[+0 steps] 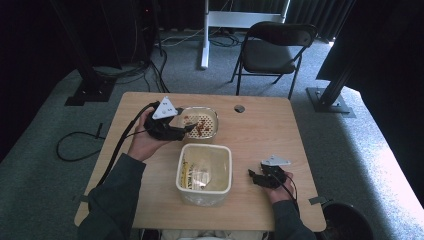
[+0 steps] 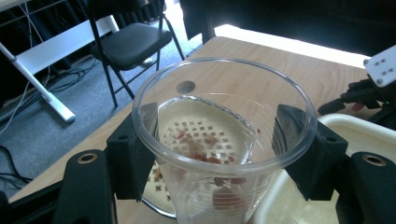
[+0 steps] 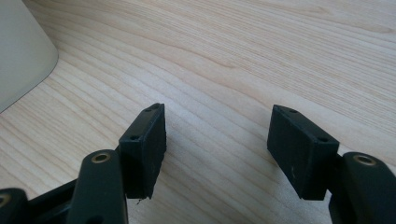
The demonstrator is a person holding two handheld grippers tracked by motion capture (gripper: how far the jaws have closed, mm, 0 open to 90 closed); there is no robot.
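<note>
Beyond the white tub (image 1: pixel 204 172), left gripper (image 2: pixel 219 140) clamps a clear plastic cup (image 2: pixel 219 121) upright over the perforated dish (image 1: pixel 202 125); right gripper (image 3: pixel 217 149) rests open, empty.

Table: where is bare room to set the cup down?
Bare wood: right of the tub around the right gripper, the far right corner past the hole, and the near left corner. Crowded: far left, where the left gripper holds the cup over the dish.
</note>
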